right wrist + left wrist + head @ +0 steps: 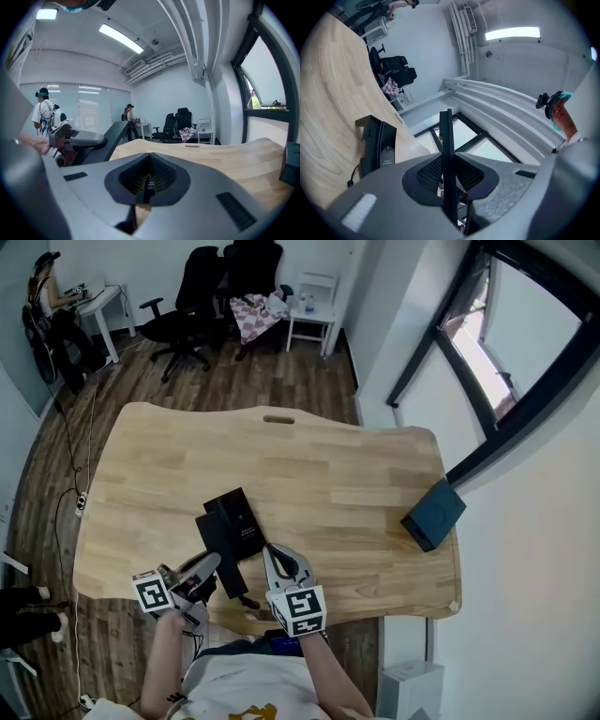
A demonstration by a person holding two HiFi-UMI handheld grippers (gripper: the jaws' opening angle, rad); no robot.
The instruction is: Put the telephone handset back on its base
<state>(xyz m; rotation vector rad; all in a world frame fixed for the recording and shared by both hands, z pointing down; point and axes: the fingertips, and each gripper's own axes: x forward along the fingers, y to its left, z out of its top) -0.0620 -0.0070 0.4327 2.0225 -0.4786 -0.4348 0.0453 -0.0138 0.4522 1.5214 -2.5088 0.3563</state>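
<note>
We pinch the handset point(223, 563) in our left gripper point(449, 173); our right gripper point(149, 180) is closed, empty. Held tilted, the handset could miss the base point(242, 521).

Surface point(356, 474): telephone base point(242, 517) on it near the front edge, left of centre. Handset point(228, 576) just before the base, clamped in the left tool point(207, 567). Right tool point(279, 563) beside the handset, to its right. Box point(433, 515) at the surface's right edge. Office chairs point(202, 287) on the floor behind the surface.
</note>
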